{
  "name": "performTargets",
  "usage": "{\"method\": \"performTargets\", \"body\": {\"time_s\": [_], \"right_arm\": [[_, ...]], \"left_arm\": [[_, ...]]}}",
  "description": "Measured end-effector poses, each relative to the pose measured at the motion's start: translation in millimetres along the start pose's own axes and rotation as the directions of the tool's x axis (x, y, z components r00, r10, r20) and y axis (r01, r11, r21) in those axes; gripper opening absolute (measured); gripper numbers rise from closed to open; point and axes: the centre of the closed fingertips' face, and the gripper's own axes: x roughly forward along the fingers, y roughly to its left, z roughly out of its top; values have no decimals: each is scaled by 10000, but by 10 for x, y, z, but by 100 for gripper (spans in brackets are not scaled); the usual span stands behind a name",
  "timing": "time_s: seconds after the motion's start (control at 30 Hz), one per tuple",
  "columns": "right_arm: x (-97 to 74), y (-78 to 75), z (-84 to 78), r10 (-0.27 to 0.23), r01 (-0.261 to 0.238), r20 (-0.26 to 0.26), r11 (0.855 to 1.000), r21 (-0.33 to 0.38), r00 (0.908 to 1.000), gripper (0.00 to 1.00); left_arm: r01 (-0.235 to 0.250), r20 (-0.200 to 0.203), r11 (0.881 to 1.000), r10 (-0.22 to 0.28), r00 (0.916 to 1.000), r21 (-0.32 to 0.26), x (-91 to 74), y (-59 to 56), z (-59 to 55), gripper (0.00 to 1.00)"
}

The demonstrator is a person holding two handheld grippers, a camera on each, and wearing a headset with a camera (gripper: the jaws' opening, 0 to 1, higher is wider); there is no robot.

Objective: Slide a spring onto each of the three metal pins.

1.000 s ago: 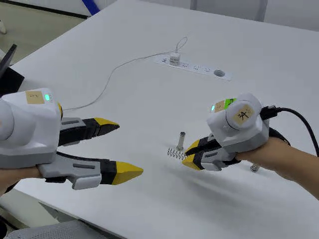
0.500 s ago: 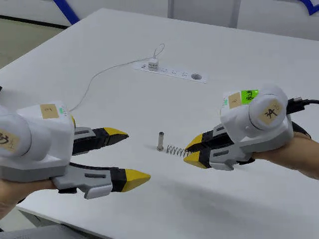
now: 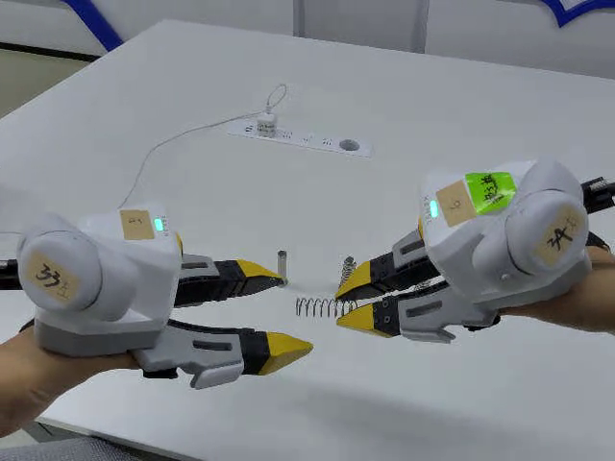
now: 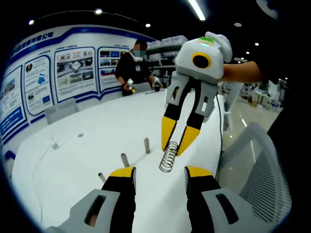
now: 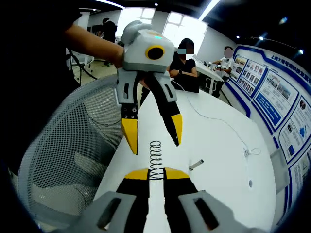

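Left gripper: jaws wide apart, empty, over the bench's near edge.
Right gripper: jaws narrow, pinching one end of the spring.
Spring: held level above the bench, free end toward the gap between the left tips.
Pin: upright, just behind the spring.
Power strip: toward the far edge, with a white cable.

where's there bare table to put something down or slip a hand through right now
Bare table lies beyond the power strip, and between that strip and the upright pin. The near edge below the left gripper and right gripper is bare too. Crowded: the gap between their tips, where the spring sits by that pin.
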Motion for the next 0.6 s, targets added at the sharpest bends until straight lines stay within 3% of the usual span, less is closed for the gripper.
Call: {"method": "performTargets", "body": {"time_s": [0.27,0.6], "right_arm": [[-16,30,-28,52,-55,-216,9999,-129,9998,11],[-6,35,25,108,-110,-160,9998,-135,9998,11]], "left_arm": [[406,-133,9992,-406,9991,-4,63,-124,-47,35],[748,287,9971,-744,9968,-105,72,-136,63,19]]}}
